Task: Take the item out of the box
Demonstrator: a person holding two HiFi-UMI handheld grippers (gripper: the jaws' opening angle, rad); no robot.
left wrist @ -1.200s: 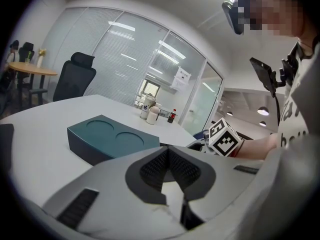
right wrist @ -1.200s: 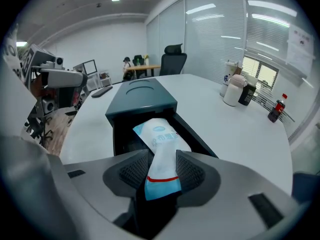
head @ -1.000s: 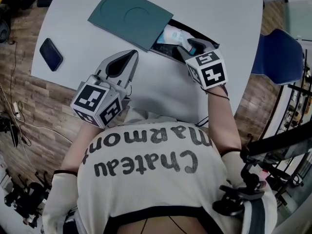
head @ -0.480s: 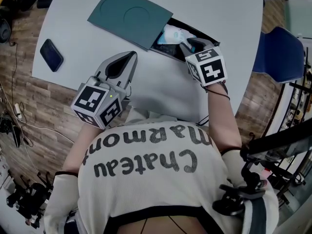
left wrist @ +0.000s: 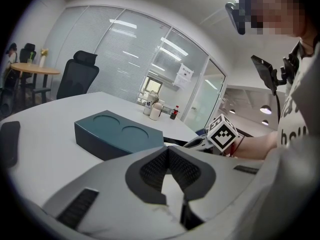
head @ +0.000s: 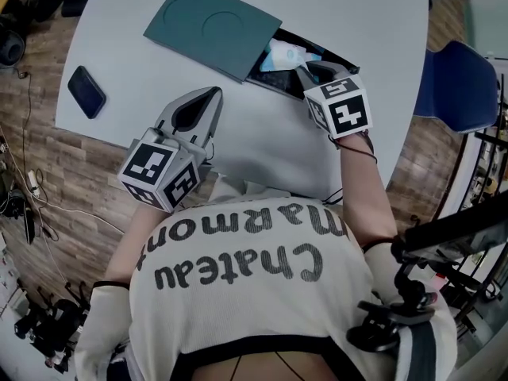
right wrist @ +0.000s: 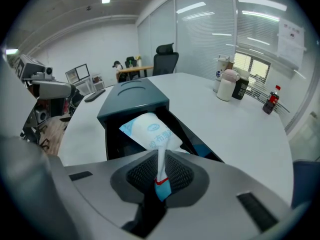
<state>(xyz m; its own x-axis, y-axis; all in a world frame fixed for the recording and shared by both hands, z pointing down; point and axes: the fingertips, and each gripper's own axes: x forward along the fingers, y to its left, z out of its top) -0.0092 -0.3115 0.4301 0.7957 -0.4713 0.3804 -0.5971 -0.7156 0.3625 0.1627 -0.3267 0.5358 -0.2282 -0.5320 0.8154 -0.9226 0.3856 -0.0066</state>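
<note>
The box (head: 210, 26) lies on the white table (head: 381, 22) ahead of the person, its dark teal sleeve, which has two round recesses on top, towards the left edge. Its black tray (right wrist: 197, 136) is slid out towards the right edge. In the tray lies the packet (right wrist: 149, 130), white with pale blue print, its printed face up. Its long axis runs along the tray. The far end sits at the mouth of the sleeve, and the near end points out at the right gripper (right wrist: 161, 173).

The right gripper reaches steeply down into the tray's open end. Its jaws have just been closing and now pinch the packet's near end. The ribbed pads press on both sides of it, so that end stands on edge and is gathered thin between them, with a red line and blue corner showing below the pads. The rest of the packet fans out flat in the tray.

The left gripper (head: 217, 93) hangs over the table near the person's edge, apart from the box, pointing towards the sleeve. Its jaws meet at the tips.

A phone (head: 86, 91) lies near the left edge, and a blue chair (head: 456, 86) stands beyond the right edge.
</note>
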